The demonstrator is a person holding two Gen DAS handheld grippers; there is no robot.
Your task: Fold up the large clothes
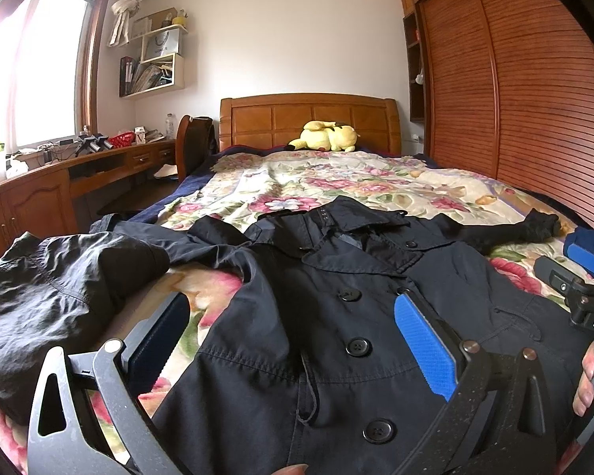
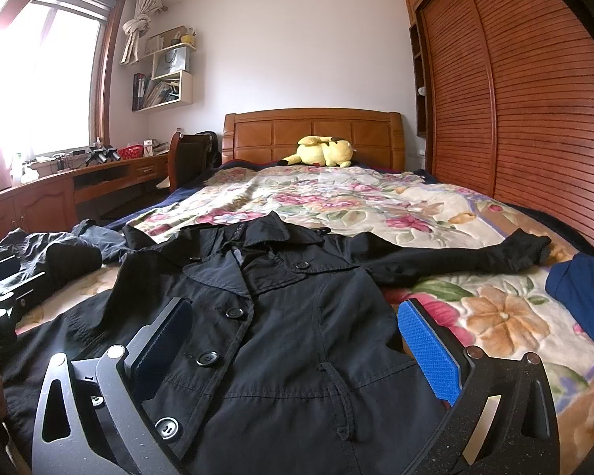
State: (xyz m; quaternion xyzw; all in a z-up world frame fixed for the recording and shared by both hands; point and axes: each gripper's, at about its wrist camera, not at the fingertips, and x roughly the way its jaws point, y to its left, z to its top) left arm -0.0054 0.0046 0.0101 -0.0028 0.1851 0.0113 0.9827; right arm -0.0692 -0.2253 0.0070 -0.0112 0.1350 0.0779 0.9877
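Observation:
A black double-breasted coat lies front up on the floral bedspread, collar toward the headboard. Its left sleeve is bunched near the bed's left edge, and its right sleeve stretches out to the right. My left gripper is open and empty, hovering over the coat's left chest. My right gripper is open and empty over the coat's right side. The right gripper also shows at the right edge of the left wrist view.
A yellow plush toy lies by the wooden headboard. A louvred wardrobe runs along the right. A desk and chair stand at the left. A dark blue cloth lies at the bed's right.

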